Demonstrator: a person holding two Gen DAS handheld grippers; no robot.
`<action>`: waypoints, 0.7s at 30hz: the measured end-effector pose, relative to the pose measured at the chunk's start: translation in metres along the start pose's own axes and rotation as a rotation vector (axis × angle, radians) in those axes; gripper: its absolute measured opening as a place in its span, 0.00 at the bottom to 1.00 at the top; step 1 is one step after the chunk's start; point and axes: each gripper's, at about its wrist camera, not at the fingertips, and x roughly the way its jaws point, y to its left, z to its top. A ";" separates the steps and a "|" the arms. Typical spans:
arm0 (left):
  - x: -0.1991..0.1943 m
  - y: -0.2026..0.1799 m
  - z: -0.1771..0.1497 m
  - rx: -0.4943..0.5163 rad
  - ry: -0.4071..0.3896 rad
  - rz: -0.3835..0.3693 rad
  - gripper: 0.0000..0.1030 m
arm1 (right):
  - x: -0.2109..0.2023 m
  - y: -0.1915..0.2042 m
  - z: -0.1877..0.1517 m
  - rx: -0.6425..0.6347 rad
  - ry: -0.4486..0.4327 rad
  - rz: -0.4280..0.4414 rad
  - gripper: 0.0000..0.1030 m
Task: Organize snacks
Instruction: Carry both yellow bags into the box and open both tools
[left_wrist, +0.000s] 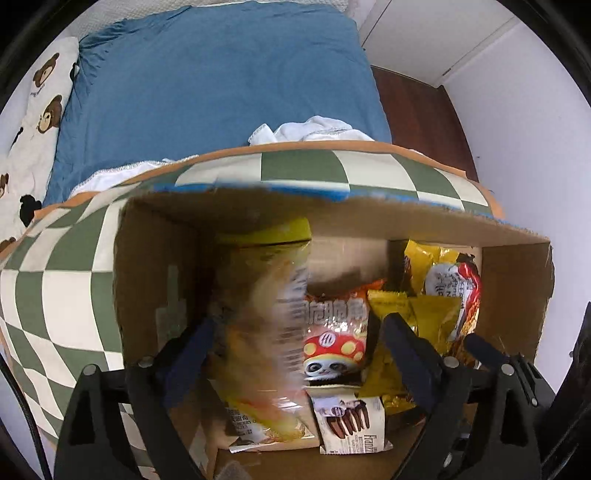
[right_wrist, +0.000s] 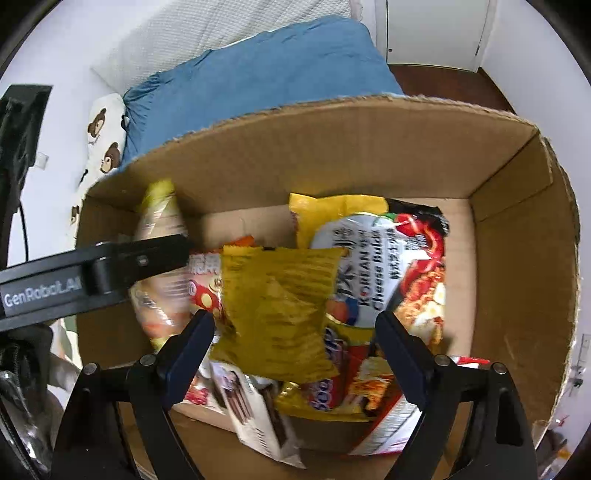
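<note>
Both grippers hang over an open cardboard box of snacks, fingers spread wide.

The left gripper (left_wrist: 295, 336) points down into the cardboard box (left_wrist: 517, 295), its fingers wide apart; a blurred clear packet with a yellow top (left_wrist: 262, 314) sits between them, and whether it touches either pad cannot be told. Beside it lie a red mushroom-and-panda snack bag (left_wrist: 334, 343) and a white Franzzi biscuit pack (left_wrist: 351, 424). The right gripper (right_wrist: 295, 328) also stands wide open, with a crumpled yellow snack bag (right_wrist: 277, 314) in the gap between its fingers, clear of both pads. A Korean cheese noodle packet (right_wrist: 388, 266) lies under that bag. The left gripper's black body (right_wrist: 92, 277) reaches in from the left of the right wrist view. The box rests on a green-and-cream checked cloth (left_wrist: 55, 295), near a blue bedsheet (left_wrist: 221, 85).
</note>
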 end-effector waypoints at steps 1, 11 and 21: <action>0.000 0.000 -0.002 -0.001 -0.002 -0.001 0.91 | 0.002 -0.003 -0.001 0.002 0.002 -0.010 0.89; -0.021 -0.010 -0.033 0.031 -0.074 0.022 0.91 | -0.017 -0.019 -0.022 0.002 -0.027 -0.053 0.91; -0.066 -0.020 -0.098 0.087 -0.259 0.090 0.91 | -0.073 -0.024 -0.058 -0.035 -0.137 -0.099 0.91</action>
